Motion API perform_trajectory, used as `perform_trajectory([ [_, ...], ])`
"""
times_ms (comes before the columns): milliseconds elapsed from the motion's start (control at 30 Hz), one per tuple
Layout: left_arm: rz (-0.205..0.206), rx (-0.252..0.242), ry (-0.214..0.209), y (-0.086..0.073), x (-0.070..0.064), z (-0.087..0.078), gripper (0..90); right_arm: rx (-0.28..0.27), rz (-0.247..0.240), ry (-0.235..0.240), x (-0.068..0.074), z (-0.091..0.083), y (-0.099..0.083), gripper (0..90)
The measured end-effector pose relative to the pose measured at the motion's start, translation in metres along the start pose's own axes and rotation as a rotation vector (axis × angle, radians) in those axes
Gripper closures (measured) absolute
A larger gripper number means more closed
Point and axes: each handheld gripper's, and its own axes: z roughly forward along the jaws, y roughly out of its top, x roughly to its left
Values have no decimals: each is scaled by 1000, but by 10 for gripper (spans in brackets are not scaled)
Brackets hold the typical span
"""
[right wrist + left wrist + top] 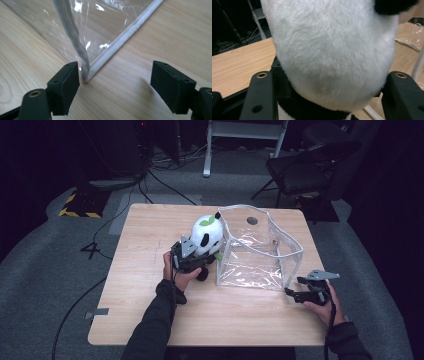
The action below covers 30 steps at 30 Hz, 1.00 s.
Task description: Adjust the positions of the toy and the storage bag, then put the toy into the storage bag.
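Note:
A black-and-white panda plush (207, 235) with green leaves on its head stands mid-table, just left of a clear plastic bag (250, 265) that stands open at the top. My left gripper (192, 257) is shut on the panda plush (332, 50) from the near side, one jaw on each flank of its white body. At the bag's near right corner my right gripper (294, 292) rests low on the table, open. In the right gripper view the bag's white-edged corner (86, 75) touches the left jaw's inner face, and the space between the right gripper (115, 77) jaws holds only bare wood.
The wooden table (150, 310) has free surface to the left and along the front. A round grommet (252, 220) sits behind the bag. A black chair (305, 170) and cables (165, 185) stand on the floor beyond the far edge.

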Motion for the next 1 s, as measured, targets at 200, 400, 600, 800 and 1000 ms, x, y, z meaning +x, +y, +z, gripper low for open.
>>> perform_trajectory([
  [200, -8, 6, -1, 2, 2, 2, 386, -8, 20, 9, -2, 1, -2, 229],
  [400, -8, -1, 18, 5, 1, 5, 403, -12, 14, 4, -1, 2, -3, 219],
  [600, -23, -22, 13, 8, 5, 3, 414, -12, 14, 6, -1, 2, -3, 217],
  [800, -16, -35, 5, 16, 6, -3, 422, -11, 13, 6, -1, 2, -3, 215],
  [1000, -6, -66, 14, 29, 4, -10, 427, -10, 13, 2, 0, 1, -4, 214],
])
